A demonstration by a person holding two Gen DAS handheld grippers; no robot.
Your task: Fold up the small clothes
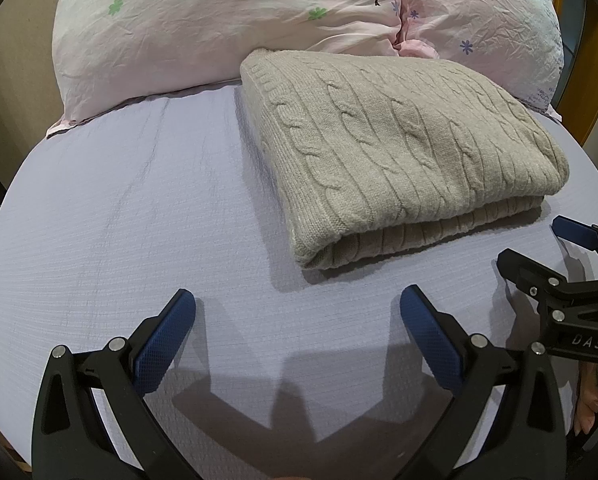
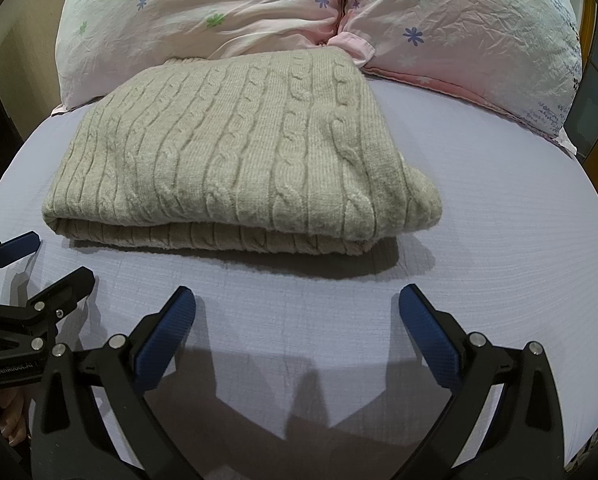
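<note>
**Left wrist view and right wrist view: folded sweater on the bed, both grippers empty**

Left wrist view, closest: left gripper (image 1: 297, 300) low over the bed sheet (image 1: 119, 220), blue fingers (image 1: 167, 340) spread wide, nothing between them. Dark finger shadows on the sheet just below. Off to the right edge, right gripper (image 1: 535, 244) poking in, partly cut off, also apart and holding nothing. Bit of a hand at the lower right corner, mostly hidden.

Right wrist view, closest: right gripper (image 2: 297, 300) with blue fingers (image 2: 427, 336) wide apart, nothing held. Left gripper (image 2: 59, 256) peeking in at the left edge, cut off by the frame.

Farther on, in the middle of the sheet (image 2: 499, 220): sweater (image 1: 395, 152), beige, thick, with twisty rope lines knitted in. Folded into a neat flat stack, smooth on top, layers showing along the near edge (image 2: 227, 160). Not touched by any finger. Sleeves and neck tucked away, not seen.

Farthest: two pink pillows (image 1: 219, 28) with little flowers and a tree print, side by side, just behind the sweater (image 2: 459, 28). Far edge of the sweater touching or nearly touching them; hard to tell which. Corners of both views dark and curved.
</note>
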